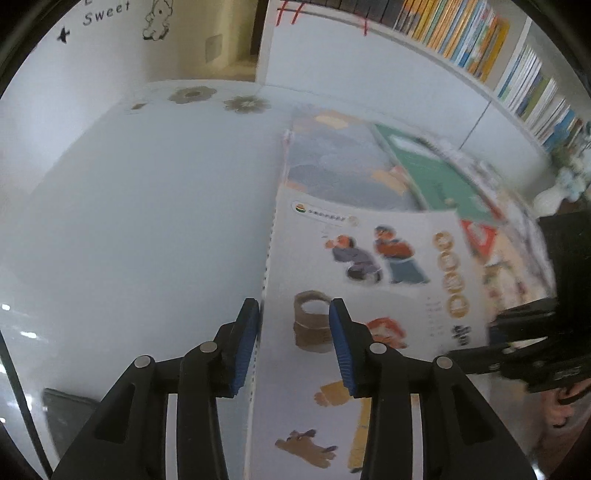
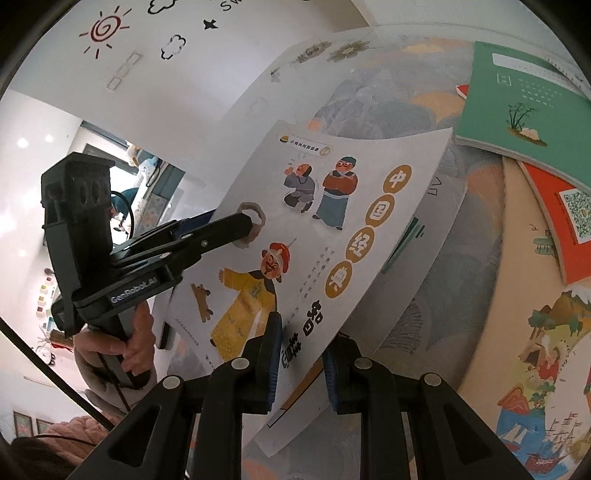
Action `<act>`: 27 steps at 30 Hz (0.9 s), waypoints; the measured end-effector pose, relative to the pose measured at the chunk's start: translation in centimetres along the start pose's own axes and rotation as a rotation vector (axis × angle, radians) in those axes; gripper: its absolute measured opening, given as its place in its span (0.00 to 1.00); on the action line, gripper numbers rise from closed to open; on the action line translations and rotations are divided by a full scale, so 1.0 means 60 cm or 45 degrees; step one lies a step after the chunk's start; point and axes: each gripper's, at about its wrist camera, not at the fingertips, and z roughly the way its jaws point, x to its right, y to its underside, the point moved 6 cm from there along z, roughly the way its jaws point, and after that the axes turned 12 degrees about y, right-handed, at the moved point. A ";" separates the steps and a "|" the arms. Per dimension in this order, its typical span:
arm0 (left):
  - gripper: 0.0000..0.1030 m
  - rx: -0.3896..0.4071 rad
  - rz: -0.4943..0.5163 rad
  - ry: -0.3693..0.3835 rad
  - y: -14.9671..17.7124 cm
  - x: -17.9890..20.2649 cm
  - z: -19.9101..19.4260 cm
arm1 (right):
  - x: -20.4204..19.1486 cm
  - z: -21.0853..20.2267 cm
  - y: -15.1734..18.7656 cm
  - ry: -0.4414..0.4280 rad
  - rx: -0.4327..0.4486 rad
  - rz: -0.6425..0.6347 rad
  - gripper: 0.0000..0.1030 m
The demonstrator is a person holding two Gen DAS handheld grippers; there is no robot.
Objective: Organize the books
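White picture book (image 2: 332, 229) with cartoon figures and gold-disc title is lifted and tilted off the white table (image 1: 129, 203); all places relative to that book; right gripper (image 2: 301, 363) at its lower edge, blue pads clamped on the cover, narrow gap, book held; left gripper (image 1: 293, 345) at its spine-side edge, jaws part open, one finger outside the spine, the other over the cover; cannot tell if the pads press it; from the right wrist view a person's hand (image 2: 122, 339) holds the left tool's handle; under the book: large illustrated book (image 2: 369, 107); beyond its far corner: green book (image 2: 517, 103); right of it: red book with QR code (image 2: 561, 218); behind all, a shelf row of books (image 1: 461, 33).
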 end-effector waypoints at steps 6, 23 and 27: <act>0.35 -0.001 0.013 -0.027 0.000 0.001 0.005 | 0.008 -0.004 -0.003 -0.012 0.004 0.009 0.19; 0.40 0.027 0.032 -0.023 -0.002 0.003 0.009 | 0.028 -0.009 -0.002 -0.087 0.034 0.098 0.26; 0.40 0.031 0.018 -0.046 -0.003 -0.003 0.005 | 0.033 -0.018 -0.005 -0.147 0.011 0.145 0.44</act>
